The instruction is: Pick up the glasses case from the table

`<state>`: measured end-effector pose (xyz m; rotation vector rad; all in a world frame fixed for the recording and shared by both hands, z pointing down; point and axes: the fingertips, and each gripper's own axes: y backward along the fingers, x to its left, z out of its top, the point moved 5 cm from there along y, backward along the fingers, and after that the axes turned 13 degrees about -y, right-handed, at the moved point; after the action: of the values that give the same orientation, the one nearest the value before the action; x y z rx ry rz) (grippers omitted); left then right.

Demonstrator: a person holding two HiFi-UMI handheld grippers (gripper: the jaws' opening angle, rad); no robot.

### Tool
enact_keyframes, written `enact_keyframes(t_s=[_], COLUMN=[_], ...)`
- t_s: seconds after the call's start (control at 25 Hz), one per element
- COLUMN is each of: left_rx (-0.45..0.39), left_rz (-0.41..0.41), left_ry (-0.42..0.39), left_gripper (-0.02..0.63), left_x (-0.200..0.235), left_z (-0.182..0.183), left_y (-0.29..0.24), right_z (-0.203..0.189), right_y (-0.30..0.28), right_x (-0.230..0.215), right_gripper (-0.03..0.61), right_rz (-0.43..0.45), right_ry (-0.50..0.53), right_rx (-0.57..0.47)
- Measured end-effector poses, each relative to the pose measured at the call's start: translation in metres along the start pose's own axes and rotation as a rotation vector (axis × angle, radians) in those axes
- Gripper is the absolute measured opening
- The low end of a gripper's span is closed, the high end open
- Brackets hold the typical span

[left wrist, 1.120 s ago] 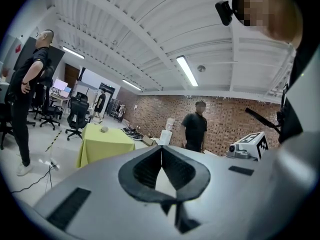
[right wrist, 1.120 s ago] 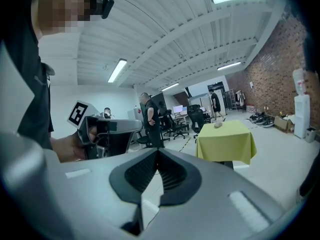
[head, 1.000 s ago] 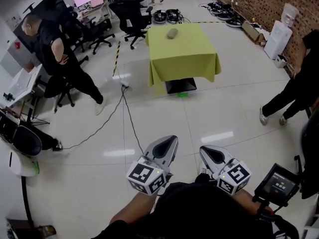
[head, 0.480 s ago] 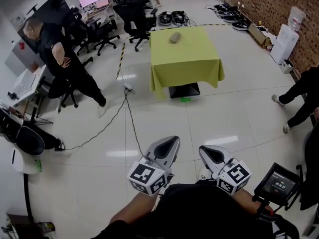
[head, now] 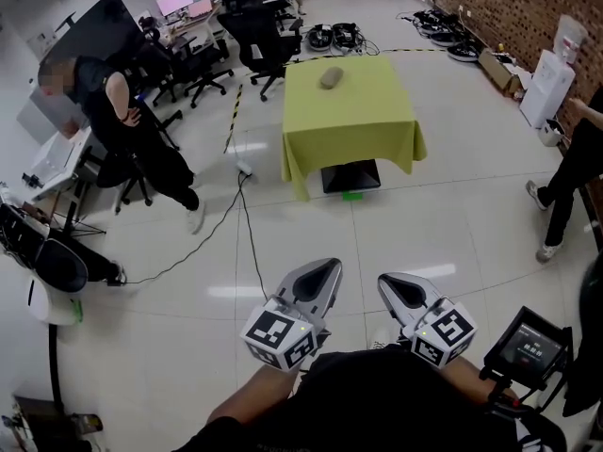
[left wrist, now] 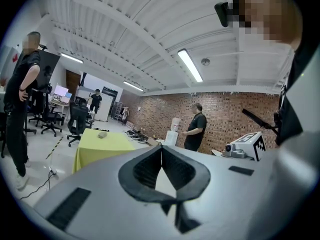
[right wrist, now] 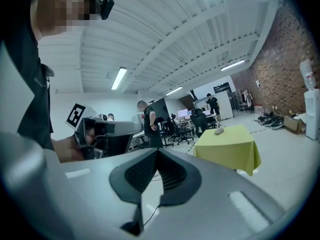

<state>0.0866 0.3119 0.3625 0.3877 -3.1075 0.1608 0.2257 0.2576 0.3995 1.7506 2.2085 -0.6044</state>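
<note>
Slightly nearer the table (head: pixel 349 125) than a second ago; case (head: pixel 329 77) well ahead; left tool (head: pixel 324 268) and right tool (head: pixel 389 284) pressed together, empty

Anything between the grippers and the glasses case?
Nothing visible stands in the way. Open floor lies between the left gripper, the right gripper and the table; the glasses case sits near its far edge. A black cable lies on the floor, left of the direct line.

Bright ceiling strips (left wrist: pixel 190 65), floor glare (head: pixel 417 273) (fisheye edges dark, warped).
</note>
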Motion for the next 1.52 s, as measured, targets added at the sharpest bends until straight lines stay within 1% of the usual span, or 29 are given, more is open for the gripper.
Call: enact_keyframes(t_s=[0.08, 0.2, 0.32, 0.4, 0.52, 0.56, 0.64, 0.72, 0.8, 1.0, 1.16, 1.52], left_rx=[0.006, 0.022, 0.036, 0.044, 0.059, 0.067, 0.079, 0.085, 0.095, 0.092, 0.098, 0.091], left_rz=[0.007, 0.032, 0.063, 0.069, 0.071, 0.083, 0.104, 0.104, 0.091, 0.08, 0.083, 0.087], left_ry=[0.002, -0.002, 0.0, 0.032, 0.121, 0.121, 0.077, 0.037, 0.023, 0.016, -0.002, -0.002], left_gripper=[0.008, 0.008, 0.008, 0.008, 0.008, 0.008, 0.008, 0.008, 0.008, 0.008, 0.008, 0.008], left_x=[-0.006, -0.017, -0.017, -0.017, -0.02, -0.021, -0.024, -0.028, -0.034, -0.039, -0.04, -0.036], left_z=[0.002, 0.005, 0.005, 0.004, 0.009, 0.013, 0.02, 0.02, 0.014, 0.012, 0.011, 0.011], left_y=[-0.025, -0.074, -0.089, -0.099, -0.13, -0.142, -0.157, -0.161, -0.161, -0.162, -0.166, -0.163], right_z=[0.01, 0.027, 0.035, 0.039, 0.056, 0.062, 0.069, 0.067, 0.063, 0.061, 0.056, 0.059], right_y=[0.004, 0.015, 0.019, 0.023, 0.032, 0.035, 0.039, 0.04, 0.041, 0.045, 0.047, 0.044], right_x=[-0.024, -0.072, -0.09, -0.101, -0.13, -0.14, -0.153, -0.157, -0.158, -0.162, -0.167, -0.165], right_gripper=[0.002, 0.003, 0.002, 0.002, 0.002, 0.002, 0.002, 0.002, 0.002, 0.002, 0.002, 0.002], right_rz=[0.012, 0.037, 0.051, 0.057, 0.061, 0.062, 0.064, 0.067, 0.066, 0.057, 0.056, 0.054], right_ry=[-0.01, -0.022, -0.029, -0.037, -0.056, -0.064, -0.081, -0.091, -0.096, -0.105, -0.113, -0.101], right_rx=[0.004, 0.013, 0.015, 0.012, 0.006, 0.006, 0.005, 0.004, 0.0, -0.024, -0.023, -0.022])
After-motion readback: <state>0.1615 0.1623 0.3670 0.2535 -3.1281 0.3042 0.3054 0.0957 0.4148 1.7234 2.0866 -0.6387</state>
